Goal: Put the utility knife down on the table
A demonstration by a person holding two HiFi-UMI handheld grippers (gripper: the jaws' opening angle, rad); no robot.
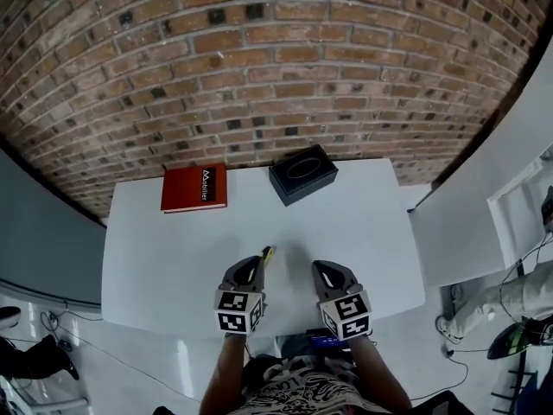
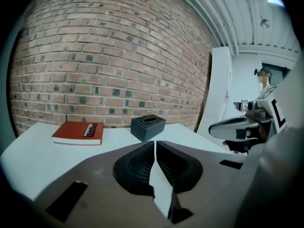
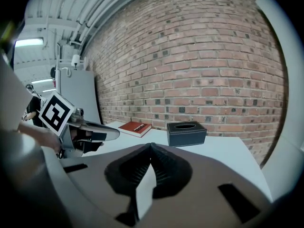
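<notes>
A smooth white table (image 1: 173, 258) stood against a rough brick wall (image 1: 276, 59) and bore a flat red book (image 1: 194, 188) and a black rectangular box (image 1: 302, 174). The slim yellow utility knife (image 1: 268, 253) lay on the table, just past the left gripper (image 1: 257, 264). The ribbed dark jaws of this gripper were pressed together with nothing between them. The right gripper (image 1: 327, 269) was also clenched and empty.

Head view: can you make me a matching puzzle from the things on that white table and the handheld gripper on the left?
Things:
1 book
2 box
3 utility knife
4 left gripper

Descriptions:
A jaws together, nothing between them
B red, lying flat at the far left
C only a yellow end showing, just past a gripper's tip
D black, with an oval opening on top

Pairs: 1-B, 2-D, 3-C, 4-A
</notes>
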